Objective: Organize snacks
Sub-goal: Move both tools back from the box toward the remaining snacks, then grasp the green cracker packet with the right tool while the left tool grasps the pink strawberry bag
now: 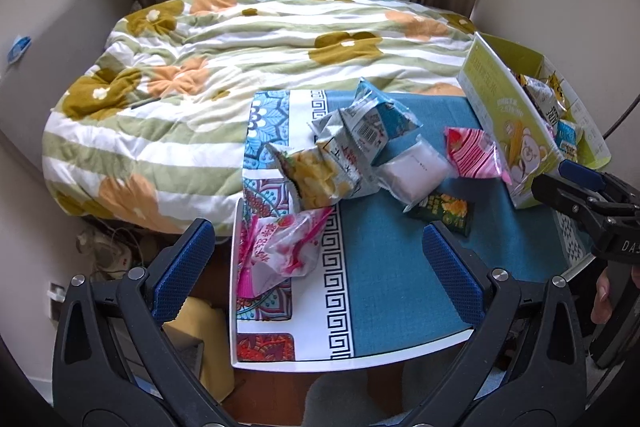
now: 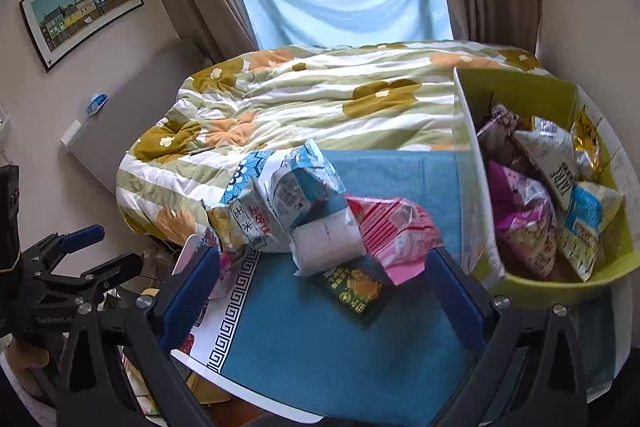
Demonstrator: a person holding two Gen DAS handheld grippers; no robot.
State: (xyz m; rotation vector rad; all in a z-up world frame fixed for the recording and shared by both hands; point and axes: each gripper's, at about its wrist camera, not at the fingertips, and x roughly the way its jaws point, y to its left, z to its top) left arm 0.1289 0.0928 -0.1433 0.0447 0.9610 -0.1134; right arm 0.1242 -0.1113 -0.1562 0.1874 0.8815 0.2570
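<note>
A: Several snack packets lie loose on the surface (image 1: pixel 372 291); largest first, how will each handle?

B: Largest is the green box (image 2: pixel 540 283) at the right edge, already part-filled with packets; stiff card, probably the place to fill. Next, the blue-and-white bag (image 2: pixel 304 183) leaning on the corn-snack bag (image 1: pixel 316 175): both look air-puffed, light and crinkly, so likely slippery and crushable. Pinch the crimped top seam, not the belly.

A: And the flatter ones?

B: The plain white pouch (image 1: pixel 412 173) and the pink striped packet (image 2: pixel 394 231) lie touching each other, between the bags and the box; soft film, best taken by an edge. The clear pink-printed bag (image 1: pixel 280 251) sits at the surface's left edge, limp. Smallest, the dark green sachet (image 2: pixel 354 289), lies flat under the pink packet's corner; hard to get a finger beneath it.

A: Gripper state?

B: Left gripper (image 1: pixel 320 259) is spread wide and empty, hovering over the near left of the surface. Right gripper (image 2: pixel 324 291) is likewise spread, empty, with the green sachet between its fingers' line of sight.
</note>
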